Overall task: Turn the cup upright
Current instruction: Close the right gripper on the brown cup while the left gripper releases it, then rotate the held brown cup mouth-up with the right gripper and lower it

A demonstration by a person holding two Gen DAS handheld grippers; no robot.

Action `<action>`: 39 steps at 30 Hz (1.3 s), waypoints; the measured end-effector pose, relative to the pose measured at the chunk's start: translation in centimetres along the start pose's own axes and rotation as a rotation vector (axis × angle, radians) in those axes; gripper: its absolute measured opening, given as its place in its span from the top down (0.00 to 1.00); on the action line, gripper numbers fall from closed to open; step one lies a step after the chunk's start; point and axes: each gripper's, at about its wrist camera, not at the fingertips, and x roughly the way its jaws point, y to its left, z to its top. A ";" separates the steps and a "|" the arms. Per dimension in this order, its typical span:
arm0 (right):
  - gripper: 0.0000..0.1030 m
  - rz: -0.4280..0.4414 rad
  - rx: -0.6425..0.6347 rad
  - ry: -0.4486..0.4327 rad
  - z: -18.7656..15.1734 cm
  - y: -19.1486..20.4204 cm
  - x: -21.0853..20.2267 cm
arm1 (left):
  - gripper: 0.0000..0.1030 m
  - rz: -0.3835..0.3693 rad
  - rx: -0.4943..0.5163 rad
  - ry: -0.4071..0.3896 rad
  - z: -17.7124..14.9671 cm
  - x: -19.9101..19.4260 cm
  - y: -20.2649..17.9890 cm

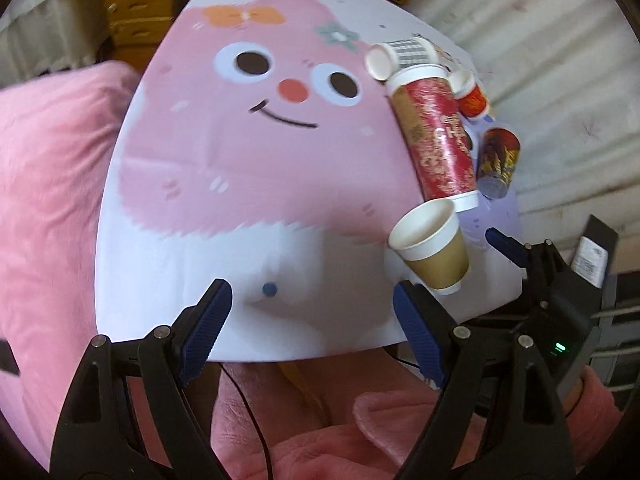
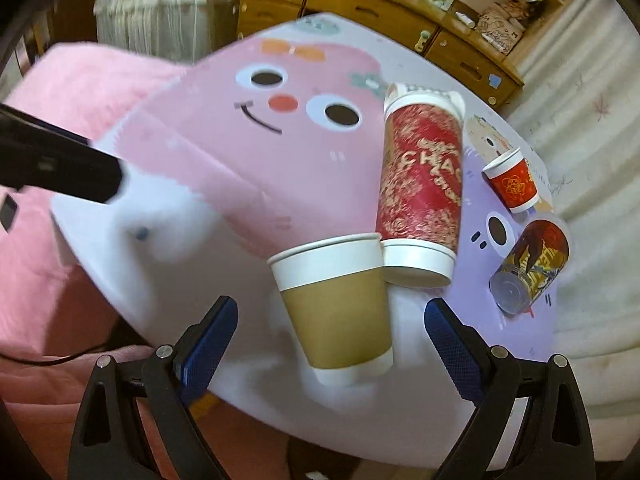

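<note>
A brown paper cup with a white rim stands upright on the table near its front edge; it also shows in the left wrist view. My right gripper is open, its blue pads apart on either side of the cup's base and not touching it. My left gripper is open and empty, over the table's front edge, to the left of the cup. The right gripper also shows at the right of the left wrist view.
A tall red cup lies on its side just behind the brown cup. A small red cup, a patterned can and a checked cup lie on the right. The table has a pink cartoon cloth. A pink cushion lies left.
</note>
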 end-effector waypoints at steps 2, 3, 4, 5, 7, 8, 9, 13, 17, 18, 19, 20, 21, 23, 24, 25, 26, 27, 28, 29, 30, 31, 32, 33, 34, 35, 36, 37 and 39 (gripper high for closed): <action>0.08 -0.042 -0.029 0.046 0.5 0.9 1.7 | 0.22 0.008 -0.021 0.000 -0.5 0.0 0.7; 0.08 -0.049 -0.034 0.059 0.5 1.3 2.2 | 0.22 0.013 -0.032 -0.005 -0.9 0.0 1.2; 0.09 -0.057 -0.037 0.077 0.7 1.7 3.0 | 0.22 0.010 -0.046 -0.009 -1.1 -0.1 1.7; 0.09 -0.059 -0.038 0.084 0.7 1.9 3.4 | 0.22 0.005 -0.061 -0.012 -1.4 0.0 2.1; 0.09 -0.075 -0.058 0.090 0.8 2.5 4.3 | 0.22 0.012 -0.088 -0.017 -2.0 0.0 2.9; 0.09 -0.078 -0.078 0.093 0.8 2.8 4.7 | 0.22 0.016 -0.102 -0.020 -2.3 0.0 3.3; 0.09 -0.079 -0.093 0.098 0.8 3.0 4.9 | 0.22 0.015 -0.116 -0.021 -2.5 -0.1 3.6; 0.09 -0.095 -0.135 0.105 0.8 3.8 5.8 | 0.22 0.018 -0.140 -0.025 -3.1 -0.3 4.1; 0.13 -0.066 -0.101 0.118 1.0 3.2 6.3 | 0.22 0.029 -0.131 -0.032 -3.4 -0.5 3.6; 0.13 -0.056 -0.082 0.122 1.0 2.9 6.5 | 0.22 0.027 -0.124 -0.033 -3.5 -0.6 3.5; 0.14 -0.051 -0.069 0.127 1.0 2.7 6.4 | 0.22 0.028 -0.118 -0.032 -3.4 -0.5 3.2; 0.17 -0.038 -0.046 0.130 1.0 2.3 6.4 | 0.22 0.031 -0.109 -0.031 -3.4 -0.5 3.0; 0.20 -0.018 -0.023 0.130 0.9 2.0 6.5 | 0.22 0.033 -0.099 -0.032 -3.4 -0.5 2.7; 0.28 0.008 0.009 0.130 0.8 1.5 6.9 | 0.22 0.039 -0.079 -0.043 -3.4 -0.6 2.1; 0.29 0.011 0.017 0.131 0.8 1.3 6.8 | 0.22 0.047 -0.071 -0.048 -3.4 -0.7 1.9; 0.31 0.020 0.032 0.124 0.7 1.0 6.8 | 0.22 0.062 -0.061 -0.055 -3.4 -0.8 1.5; 0.36 0.024 0.051 0.116 0.6 0.6 6.8 | 0.22 0.081 -0.054 -0.063 -3.5 -0.8 1.1; 0.36 0.025 0.059 0.113 0.4 0.3 6.8 | 0.22 0.107 -0.048 -0.081 -3.6 -1.0 0.5; 0.36 0.034 0.070 0.106 0.2 0.0 6.8 | 0.22 0.122 -0.047 -0.097 -3.7 -1.2 0.2; 0.36 0.045 0.077 0.097 0.0 -0.4 6.8 | 0.22 0.139 -0.040 -0.122 -3.9 -1.5 -0.4; 0.36 0.063 0.084 0.079 -0.3 -0.8 6.6 | 0.22 0.148 -0.037 -0.136 -4.0 -1.8 -0.7; 0.37 0.070 0.085 0.071 -0.4 -1.0 6.5 | 0.22 0.162 -0.037 -0.147 -4.0 -2.0 -1.0; 0.37 0.079 0.082 0.055 -0.8 -1.3 6.3 | 0.22 0.177 -0.044 -0.161 -4.1 -2.4 -1.5; 0.37 0.082 0.079 0.042 -1.0 -1.6 6.0 | 0.22 0.178 -0.049 -0.171 -4.2 -2.8 -1.7; 0.37 0.087 0.080 0.024 -1.4 -1.8 5.4 | 0.22 0.169 -0.056 -0.181 -4.4 -3.2 -2.0; 0.37 0.102 0.081 -0.020 -1.9 -2.3 4.7 | 0.22 0.171 -0.058 -0.187 -4.5 -3.5 -2.3; 0.37 0.108 0.083 -0.043 -2.3 -2.2 3.9 | 0.22 0.181 -0.059 -0.194 -4.7 -3.8 -2.5; 0.37 0.115 0.083 -0.085 -2.8 -2.6 3.1 | 0.22 0.193 -0.062 -0.202 -4.8 -4.1 -2.8; 0.37 0.129 0.086 -0.148 -3.7 -3.2 1.8 | 0.22 0.210 -0.079 -0.217 -5.3 -4.7 -3.3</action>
